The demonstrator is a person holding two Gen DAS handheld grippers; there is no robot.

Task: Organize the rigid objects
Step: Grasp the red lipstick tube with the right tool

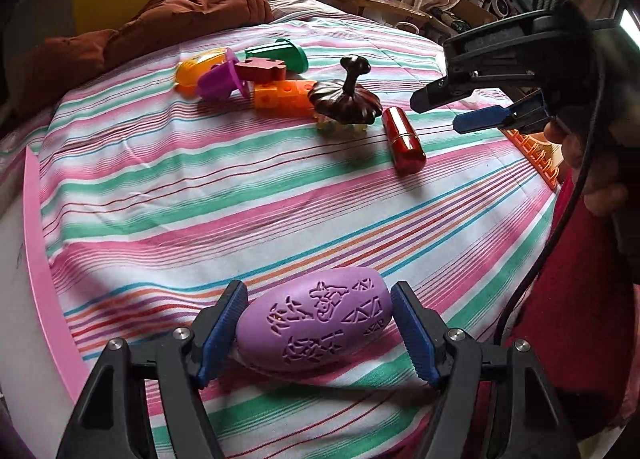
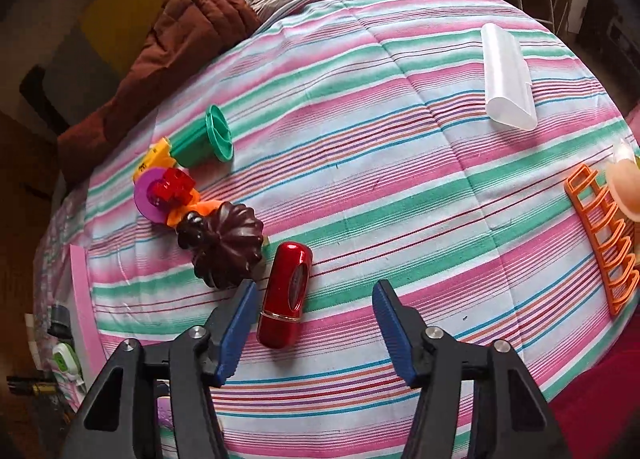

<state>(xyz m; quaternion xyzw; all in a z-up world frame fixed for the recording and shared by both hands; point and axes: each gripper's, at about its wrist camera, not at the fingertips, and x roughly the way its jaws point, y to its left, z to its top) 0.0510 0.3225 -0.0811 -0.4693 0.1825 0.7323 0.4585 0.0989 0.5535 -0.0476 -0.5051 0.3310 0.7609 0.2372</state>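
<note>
The left gripper (image 1: 318, 333) has its jaws closed on the purple carved oval (image 1: 314, 325) just above the striped bed (image 1: 200, 187). The right gripper (image 2: 314, 325) hangs half open beside the red lipstick case (image 2: 286, 293), holding nothing; next, I judge, centre and close.

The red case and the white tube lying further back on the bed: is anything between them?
Nothing: only bare striped bedspread separates the red case from the white tube, in the right wrist view.

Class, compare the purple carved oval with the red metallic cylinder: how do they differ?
The purple carved oval is matte with cut-in patterns; the red metallic cylinder is glossy and smooth. The oval sits between the left gripper fingers; the cylinder lies free on the striped cloth. Both lie on their sides.
</note>
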